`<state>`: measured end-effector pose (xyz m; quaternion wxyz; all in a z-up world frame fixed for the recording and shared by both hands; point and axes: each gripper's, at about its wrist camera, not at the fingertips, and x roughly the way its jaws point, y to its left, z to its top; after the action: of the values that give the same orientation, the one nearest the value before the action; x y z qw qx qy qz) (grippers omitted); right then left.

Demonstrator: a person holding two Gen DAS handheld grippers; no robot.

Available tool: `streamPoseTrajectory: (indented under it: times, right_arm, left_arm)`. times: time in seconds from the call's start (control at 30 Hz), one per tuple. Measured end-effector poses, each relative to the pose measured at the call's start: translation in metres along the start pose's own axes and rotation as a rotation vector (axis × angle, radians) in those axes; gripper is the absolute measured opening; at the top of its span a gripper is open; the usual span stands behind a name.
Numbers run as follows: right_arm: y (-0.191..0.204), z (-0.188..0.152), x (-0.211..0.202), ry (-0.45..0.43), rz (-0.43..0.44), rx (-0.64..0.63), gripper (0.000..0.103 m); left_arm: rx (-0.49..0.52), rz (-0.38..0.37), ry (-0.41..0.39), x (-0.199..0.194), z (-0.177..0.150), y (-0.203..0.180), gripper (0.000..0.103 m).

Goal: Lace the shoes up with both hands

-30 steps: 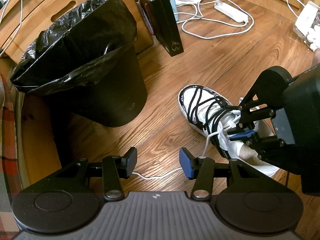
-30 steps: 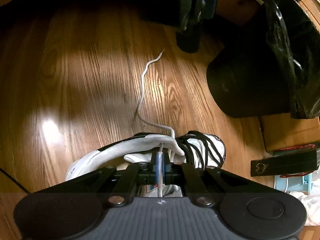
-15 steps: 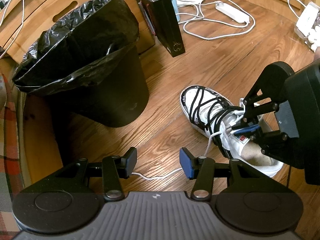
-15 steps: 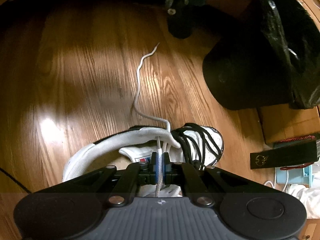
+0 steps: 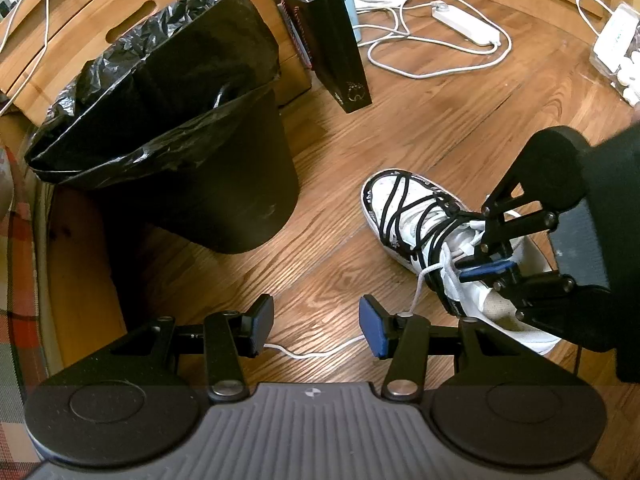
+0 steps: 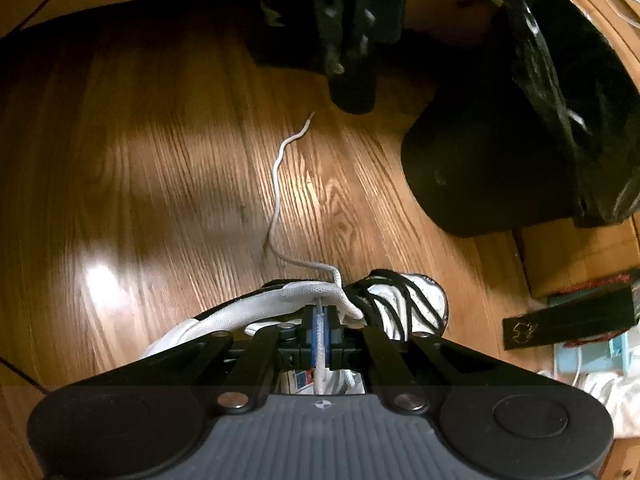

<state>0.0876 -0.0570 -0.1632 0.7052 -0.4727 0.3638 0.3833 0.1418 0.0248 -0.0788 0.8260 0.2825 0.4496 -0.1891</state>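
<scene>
The right tool (image 6: 320,330) is pressed together on a white lace (image 6: 321,354), which runs up between its blue pads just above the shoe's collar. In the left wrist view the same tool (image 5: 486,270) reaches in from the right, over the shoe's opening. The left tool (image 5: 316,326) stands about half apart, low over the floor (image 5: 420,128), with nothing between its pads (image 5: 370,330); the loose lace (image 5: 304,354) lies on the boards under the gap, and it cannot be told whether it touches either pad.

The shoe (image 5: 404,216) is white with black lacing crossed over its front, and sits on the floor, toe pointing away from the left tool. From its upper eyelets the other lace end (image 6: 280,184) snakes across the floor toward the left tool's body, its tip lying free.

A black bin (image 5: 192,152) with a black liner stands left of the shoe, well apart from it. Behind the bin a black bag (image 5: 332,48) leans on a wooden drawer unit (image 5: 120,8). Farther back a white power strip (image 5: 468,26) and its looped cable (image 5: 400,60) lie on the floor. None of these crowds the shoe.
</scene>
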Motion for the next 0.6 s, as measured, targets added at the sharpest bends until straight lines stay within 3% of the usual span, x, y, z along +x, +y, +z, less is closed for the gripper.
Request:
streamPoseTrajectory:
  times: [0.13,0.27,0.37,0.47,0.6]
  right_arm:
    - [-0.006,-0.003,-0.001,-0.008,0.038,0.054,0.004]
    - [-0.02,-0.011,-0.008,-0.048,0.115,0.176,0.004]
    - [-0.027,-0.018,-0.01,-0.065,0.142,0.227,0.004]
    - [-0.024,-0.021,-0.012,-0.074,0.118,0.194,0.004]
    - [-0.022,-0.02,-0.012,-0.078,0.116,0.194,0.004]
  left_arm:
    - [-0.005,-0.006,0.007,0.002,-0.002,0.001,0.051]
    - [-0.103,-0.08,0.002,0.005,-0.004,0.008,0.052]
    - [-0.218,-0.146,0.005,0.012,-0.005,0.013,0.052]
    - [-0.409,-0.172,0.071,0.029,-0.012,0.012,0.051]
    - [-0.515,-0.252,0.061,0.042,-0.021,-0.004,0.051]
